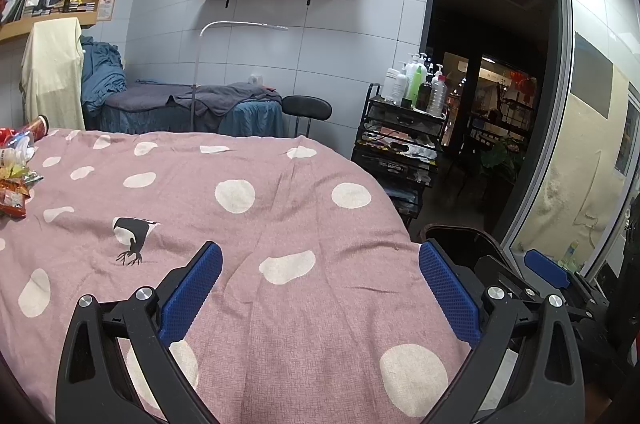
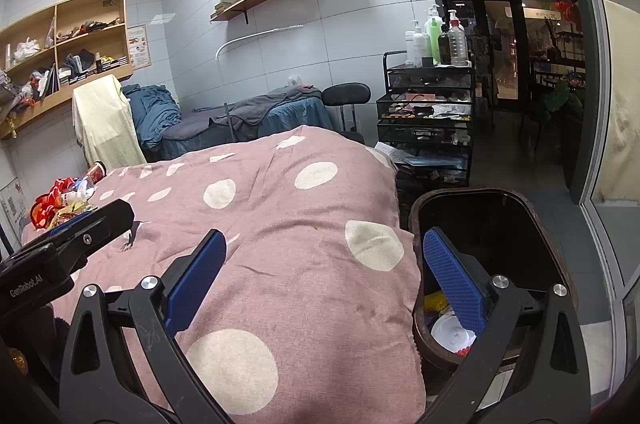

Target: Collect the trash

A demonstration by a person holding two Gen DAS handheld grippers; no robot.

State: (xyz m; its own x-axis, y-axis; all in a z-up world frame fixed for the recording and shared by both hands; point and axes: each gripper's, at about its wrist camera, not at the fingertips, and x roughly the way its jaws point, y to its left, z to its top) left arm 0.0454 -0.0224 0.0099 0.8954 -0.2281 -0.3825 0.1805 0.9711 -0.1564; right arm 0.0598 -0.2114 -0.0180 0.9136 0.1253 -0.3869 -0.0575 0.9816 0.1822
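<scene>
A heap of trash [image 1: 16,170] (snack wrappers, a crumpled plastic bottle, a red can) lies at the far left of the pink polka-dot bed cover [image 1: 256,224]; the same trash heap [image 2: 64,200] shows in the right wrist view. My left gripper [image 1: 318,268] hangs open over the cover, nothing between its fingers. My right gripper [image 2: 324,256] is open too, straddling the bed's right edge above a dark brown bin [image 2: 492,212]. Inside the bin lie a white lid [image 2: 452,336] and a yellow scrap [image 2: 434,302]. The left gripper's body [image 2: 76,240] shows at left.
A black mesh trolley [image 2: 426,112] with pump bottles stands beyond the bed's right corner. Behind the bed are a massage bed with blue-grey sheets [image 1: 188,104], a black stool [image 1: 306,106] and a floor lamp [image 1: 200,64]. A dark doorway [image 1: 488,104] opens at right.
</scene>
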